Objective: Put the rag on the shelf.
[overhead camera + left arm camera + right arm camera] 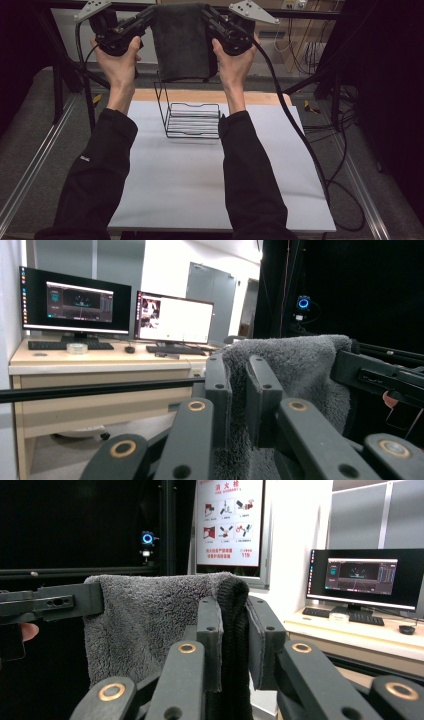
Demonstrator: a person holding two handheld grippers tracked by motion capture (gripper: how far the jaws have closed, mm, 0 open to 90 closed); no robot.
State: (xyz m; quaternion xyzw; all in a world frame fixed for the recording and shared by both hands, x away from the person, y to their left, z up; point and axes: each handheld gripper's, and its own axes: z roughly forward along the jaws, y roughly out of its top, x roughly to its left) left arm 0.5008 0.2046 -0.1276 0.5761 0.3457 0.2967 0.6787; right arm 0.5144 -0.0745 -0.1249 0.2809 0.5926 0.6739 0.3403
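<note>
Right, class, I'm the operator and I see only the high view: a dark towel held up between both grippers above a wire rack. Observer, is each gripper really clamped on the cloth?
Observer: Yes. In the left gripper view the left gripper pinches the grey towel at a top corner, its jaws close together on the cloth.
Operator: And the other one?
Observer: In the right gripper view the right gripper is shut on a folded edge of the towel, and the cloth hangs down below the grip.
Operator: What lies past the towel?
Observer: A desk with two lit monitors.
</note>
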